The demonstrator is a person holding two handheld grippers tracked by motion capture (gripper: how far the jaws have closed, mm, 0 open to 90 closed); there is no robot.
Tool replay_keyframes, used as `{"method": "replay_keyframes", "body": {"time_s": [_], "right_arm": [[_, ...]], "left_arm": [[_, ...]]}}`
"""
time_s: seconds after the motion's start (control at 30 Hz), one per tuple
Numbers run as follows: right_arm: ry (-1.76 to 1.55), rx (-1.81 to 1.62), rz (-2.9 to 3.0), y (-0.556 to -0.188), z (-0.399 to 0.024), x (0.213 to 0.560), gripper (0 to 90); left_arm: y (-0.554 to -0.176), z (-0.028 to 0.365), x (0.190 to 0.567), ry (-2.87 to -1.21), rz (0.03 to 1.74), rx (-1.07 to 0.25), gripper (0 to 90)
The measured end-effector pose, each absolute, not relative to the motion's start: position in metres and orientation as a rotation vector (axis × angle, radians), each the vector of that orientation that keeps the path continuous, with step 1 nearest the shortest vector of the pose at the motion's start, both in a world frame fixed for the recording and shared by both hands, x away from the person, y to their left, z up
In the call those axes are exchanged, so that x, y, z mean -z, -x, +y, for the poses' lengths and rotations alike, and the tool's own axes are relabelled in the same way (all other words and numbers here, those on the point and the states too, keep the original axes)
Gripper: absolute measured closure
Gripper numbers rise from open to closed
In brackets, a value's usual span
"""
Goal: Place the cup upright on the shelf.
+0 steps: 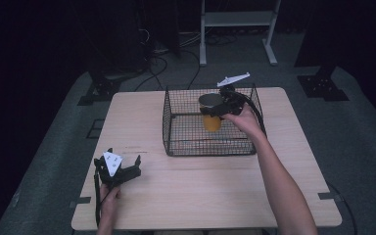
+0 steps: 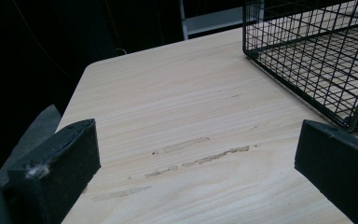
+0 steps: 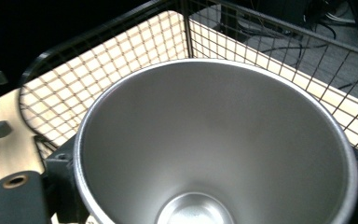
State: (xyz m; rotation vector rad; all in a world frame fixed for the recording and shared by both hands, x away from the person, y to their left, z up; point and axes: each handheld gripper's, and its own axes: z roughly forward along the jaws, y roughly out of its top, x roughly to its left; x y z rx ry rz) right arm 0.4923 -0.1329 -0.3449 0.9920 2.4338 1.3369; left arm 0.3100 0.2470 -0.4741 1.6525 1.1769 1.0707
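My right claw [image 1: 214,108] is clamped on a steel-lined cup [image 1: 211,111] with an orange outer wall, held upright above the floor of the black wire basket [image 1: 176,122], toward the basket's far right part; the right gripper view looks straight down into the cup's [image 3: 214,144] bare metal interior, with the basket's mesh [image 3: 121,51] behind it. Risk, as I judge it: the cup hangs clear of the basket floor, so letting go from here could let it drop, tip, and roll against the mesh. A second hazard is the basket's right wall, which my wrist crosses (a snag there could drag the whole basket across the table [image 1: 200,196]). The hold is on the cup near its rim, and a smooth wall could slip if I tilt it. Pose: my right forearm reaches from the near right edge diagonally to the far side, hand bent over the basket's rim. My left claw [image 1: 120,171] rests low at the near left of the table, jaws apart with nothing between them, well apart from the basket [image 2: 317,60].
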Motion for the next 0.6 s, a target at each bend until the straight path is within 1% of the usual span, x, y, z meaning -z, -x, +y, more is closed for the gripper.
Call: {"method": "replay_keyframes", "body": {"time_s": [0.33,0.6], "right_arm": [[-1.003,-1.175,2.454,-0.51,-0.128,0.371,11.0],[-1.029,-1.135,2.472,-0.519,-0.126,0.384,10.9]], "left_arm": [[-0.31,0.247,0.474,-1.652,1.175,-1.07,0.0],[-0.31,0.247,0.474,-1.653,1.176,-1.07,0.0]]}}
